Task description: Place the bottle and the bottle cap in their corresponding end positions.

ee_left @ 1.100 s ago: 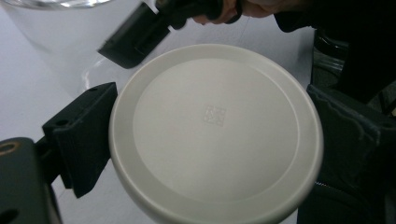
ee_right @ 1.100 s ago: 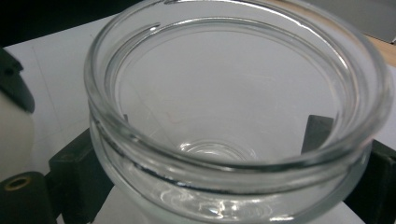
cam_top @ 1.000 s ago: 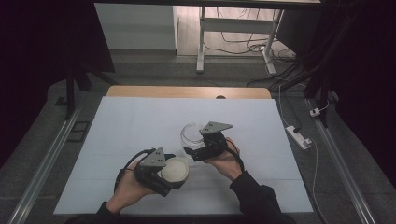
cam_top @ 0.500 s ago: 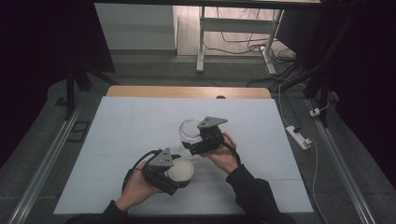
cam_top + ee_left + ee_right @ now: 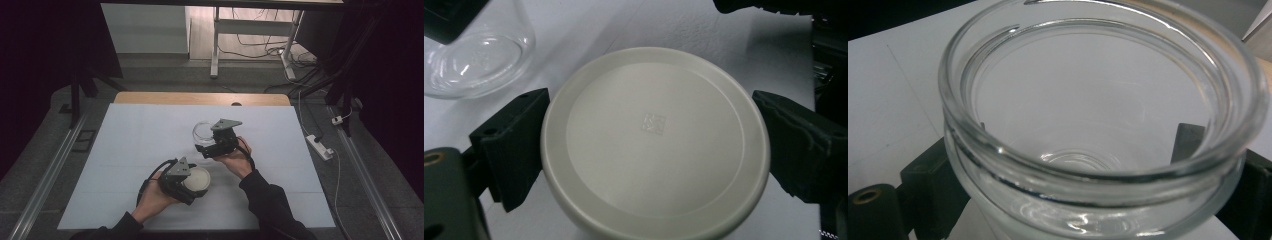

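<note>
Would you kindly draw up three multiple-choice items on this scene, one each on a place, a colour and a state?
1. Where is the glass jar?
A. Between the right tongs' jaws
B. On the floor
C. On the wooden edge of the table

2. What colour is the lid?
A. Red
B. Off-white
C. Black

3. What state is the jar in?
A. Sealed by the lid
B. Full of liquid
C. Open and empty

Key: 1 A, the right gripper view shows a jaw on each side of it. 2 B, it is pale cream in the left tongs. 3 C, its mouth is bare and its bottom shows through.
</note>
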### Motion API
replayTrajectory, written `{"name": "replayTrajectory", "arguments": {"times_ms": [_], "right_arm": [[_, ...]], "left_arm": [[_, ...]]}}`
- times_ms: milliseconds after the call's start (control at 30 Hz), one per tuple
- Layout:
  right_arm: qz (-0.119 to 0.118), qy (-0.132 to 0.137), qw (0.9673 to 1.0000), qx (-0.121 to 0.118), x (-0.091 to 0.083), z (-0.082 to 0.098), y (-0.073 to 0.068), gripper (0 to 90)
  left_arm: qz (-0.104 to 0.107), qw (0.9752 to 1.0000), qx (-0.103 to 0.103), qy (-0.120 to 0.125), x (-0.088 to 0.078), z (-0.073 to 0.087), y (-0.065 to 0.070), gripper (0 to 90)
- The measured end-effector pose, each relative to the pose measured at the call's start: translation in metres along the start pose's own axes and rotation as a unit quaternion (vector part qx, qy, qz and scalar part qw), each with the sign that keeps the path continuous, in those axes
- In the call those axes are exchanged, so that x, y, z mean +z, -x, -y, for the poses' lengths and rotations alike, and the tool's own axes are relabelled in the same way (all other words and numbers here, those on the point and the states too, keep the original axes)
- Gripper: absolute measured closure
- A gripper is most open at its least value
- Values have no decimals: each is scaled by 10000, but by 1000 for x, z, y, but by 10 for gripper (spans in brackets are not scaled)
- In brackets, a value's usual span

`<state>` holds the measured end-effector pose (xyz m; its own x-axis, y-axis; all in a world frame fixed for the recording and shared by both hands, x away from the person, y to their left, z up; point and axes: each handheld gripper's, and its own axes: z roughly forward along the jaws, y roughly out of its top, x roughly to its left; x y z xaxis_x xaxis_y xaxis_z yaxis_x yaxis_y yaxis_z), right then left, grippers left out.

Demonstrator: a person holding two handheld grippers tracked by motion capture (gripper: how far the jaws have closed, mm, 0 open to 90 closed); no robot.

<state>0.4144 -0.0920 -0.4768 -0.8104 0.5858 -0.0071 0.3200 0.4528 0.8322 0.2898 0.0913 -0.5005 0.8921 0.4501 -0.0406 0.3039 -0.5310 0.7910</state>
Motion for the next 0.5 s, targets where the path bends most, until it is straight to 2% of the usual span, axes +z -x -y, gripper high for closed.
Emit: {"name": "replayTrajectory", "arguments": {"times_ms": [367, 500], "right_arm": [[93, 45, 9999, 49, 11, -6, 8, 66], [133, 17, 9999, 61, 16, -6, 11, 66]], "left_arm": [[9, 9999, -120, -40, 18, 5, -6, 79], [-67, 9999, -95, -108, 26, 6, -8, 79]]}}
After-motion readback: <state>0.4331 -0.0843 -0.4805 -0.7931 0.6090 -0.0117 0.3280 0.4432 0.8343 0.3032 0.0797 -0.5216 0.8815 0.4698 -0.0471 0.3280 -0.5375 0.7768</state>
